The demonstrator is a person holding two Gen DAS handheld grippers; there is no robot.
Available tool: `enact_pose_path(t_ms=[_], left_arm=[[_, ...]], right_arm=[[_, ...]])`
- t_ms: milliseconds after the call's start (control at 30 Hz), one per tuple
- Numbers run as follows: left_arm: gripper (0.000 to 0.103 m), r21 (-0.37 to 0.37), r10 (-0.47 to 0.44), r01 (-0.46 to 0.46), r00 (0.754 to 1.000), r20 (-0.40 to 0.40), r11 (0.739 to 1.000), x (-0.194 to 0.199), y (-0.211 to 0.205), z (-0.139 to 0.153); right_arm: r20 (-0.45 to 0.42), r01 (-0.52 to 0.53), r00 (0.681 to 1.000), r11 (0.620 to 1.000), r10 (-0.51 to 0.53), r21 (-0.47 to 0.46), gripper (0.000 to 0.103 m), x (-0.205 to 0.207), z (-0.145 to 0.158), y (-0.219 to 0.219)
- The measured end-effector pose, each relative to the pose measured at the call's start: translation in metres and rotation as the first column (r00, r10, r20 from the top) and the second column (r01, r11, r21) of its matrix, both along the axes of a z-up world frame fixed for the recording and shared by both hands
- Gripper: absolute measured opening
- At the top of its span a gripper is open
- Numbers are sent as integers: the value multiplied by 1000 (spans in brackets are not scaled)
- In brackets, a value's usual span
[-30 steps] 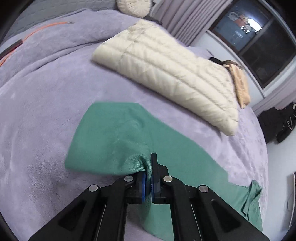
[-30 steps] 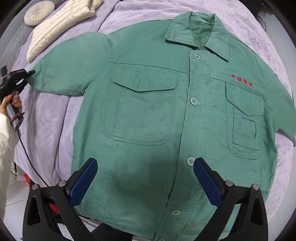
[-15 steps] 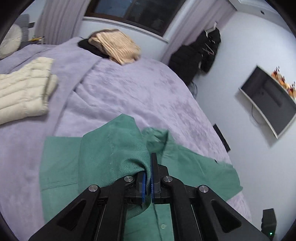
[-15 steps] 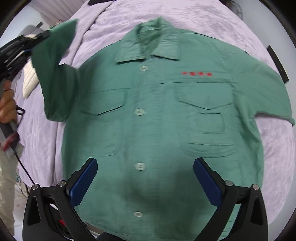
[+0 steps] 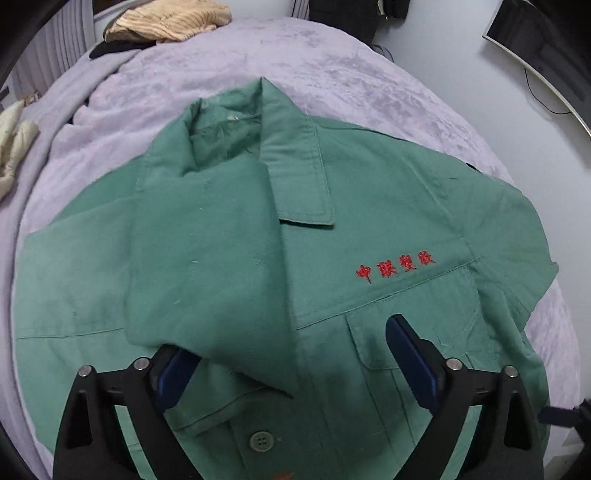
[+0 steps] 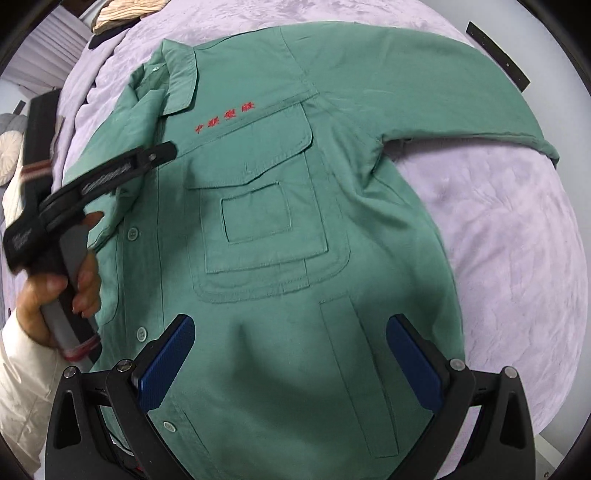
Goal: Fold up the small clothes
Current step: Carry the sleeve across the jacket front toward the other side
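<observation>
A green button-up jacket (image 5: 388, 206) with red embroidered characters lies front up on the purple bedspread (image 5: 332, 66). One sleeve (image 5: 207, 280) is folded across its chest. The cuff end lies loose between the jaws of my left gripper (image 5: 288, 343), which are opening and do not press on it. In the right wrist view the left gripper (image 6: 162, 153) hovers over the chest, held by a hand (image 6: 74, 284). My right gripper (image 6: 290, 328) stands open above the jacket's lower front (image 6: 280, 332), nothing between its fingers. The other sleeve (image 6: 461, 92) stretches out flat.
A beige knitted garment (image 5: 166, 22) lies at the bed's far end and a cream puffer jacket (image 5: 11, 147) at the left edge. A screen (image 5: 535, 55) hangs on the wall to the right. A round cushion (image 6: 9, 155) sits far left.
My left gripper carried the sleeve from the jacket's side across onto its chest, then opened and let it go. My right gripper shifted over toward the pocket side, staying open.
</observation>
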State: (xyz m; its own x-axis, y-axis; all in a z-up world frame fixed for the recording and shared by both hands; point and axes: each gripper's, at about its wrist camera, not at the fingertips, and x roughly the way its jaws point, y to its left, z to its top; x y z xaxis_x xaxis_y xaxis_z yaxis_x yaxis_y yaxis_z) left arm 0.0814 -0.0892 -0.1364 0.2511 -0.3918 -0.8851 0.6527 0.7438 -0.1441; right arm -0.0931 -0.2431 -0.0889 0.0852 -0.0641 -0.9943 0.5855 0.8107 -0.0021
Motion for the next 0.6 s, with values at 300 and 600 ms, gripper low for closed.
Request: enact_pose_path(t_ms=[300,600], left_arm=[[97,41,270,-271,963,17,962,33,138,31],[97,214,467,-451,884,-24,866,64,229,-38]], right_arm=[[58,-357,925,909,377,-213,103,107,-9,52],[-181,-637,735,572,654,-518,98,199,-96,122]])
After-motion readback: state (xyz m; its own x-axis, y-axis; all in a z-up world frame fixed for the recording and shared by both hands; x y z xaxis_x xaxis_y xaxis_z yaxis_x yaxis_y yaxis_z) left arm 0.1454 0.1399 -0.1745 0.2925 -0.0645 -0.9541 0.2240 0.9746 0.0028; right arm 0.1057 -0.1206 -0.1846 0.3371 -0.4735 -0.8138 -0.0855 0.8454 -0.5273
